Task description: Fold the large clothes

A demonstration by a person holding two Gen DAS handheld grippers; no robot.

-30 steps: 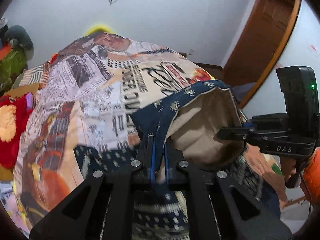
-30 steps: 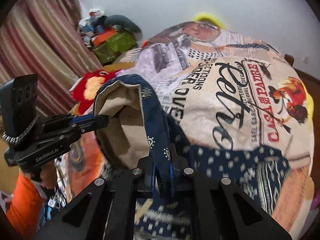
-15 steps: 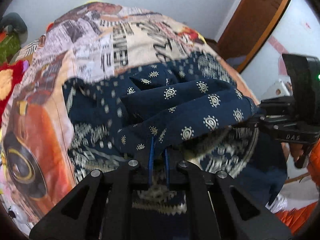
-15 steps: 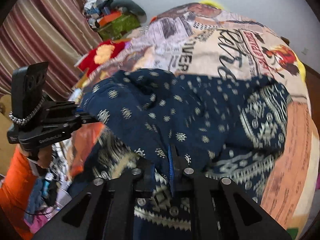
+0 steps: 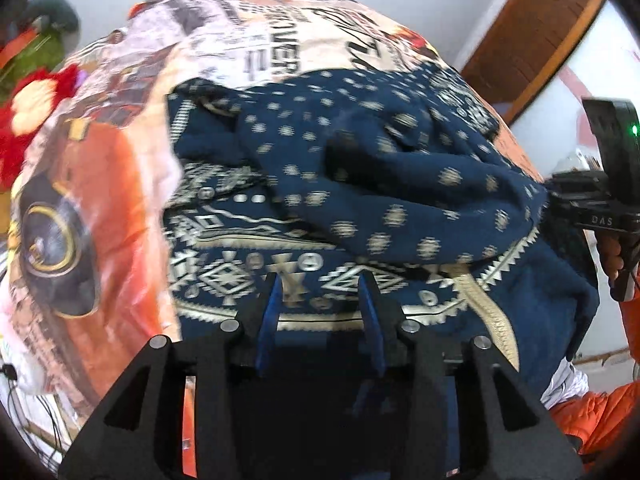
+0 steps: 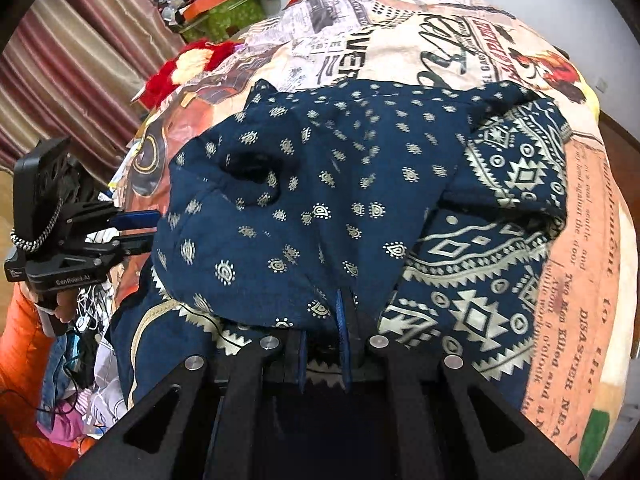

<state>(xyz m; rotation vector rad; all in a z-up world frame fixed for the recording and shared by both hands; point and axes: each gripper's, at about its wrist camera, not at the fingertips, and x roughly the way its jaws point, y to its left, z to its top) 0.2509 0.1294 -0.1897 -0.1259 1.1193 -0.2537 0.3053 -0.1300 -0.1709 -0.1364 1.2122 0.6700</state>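
Note:
A large navy garment with cream motifs and a patterned border (image 5: 360,184) lies on the bed, its near part folded over itself; it also shows in the right wrist view (image 6: 340,200). My left gripper (image 5: 320,292) is open, its blue-padded fingers apart just above the garment's border, holding nothing. It also shows at the left of the right wrist view (image 6: 136,228). My right gripper (image 6: 324,328) has its fingers slightly apart at the near edge of the folded layer, with cloth over the tips. It shows at the right of the left wrist view (image 5: 560,196).
The bed carries a newspaper-print bedspread (image 6: 440,40). A red and yellow plush (image 5: 24,120) lies at the bed's left side. Clutter and cables (image 6: 80,360) sit on the floor at left. A wooden door (image 5: 532,28) stands at right, striped curtains (image 6: 80,60) at left.
The lifted navy fold has been brought down forward onto the garment. My left gripper has opened and let go of the cloth. The right gripper's fingers have parted slightly.

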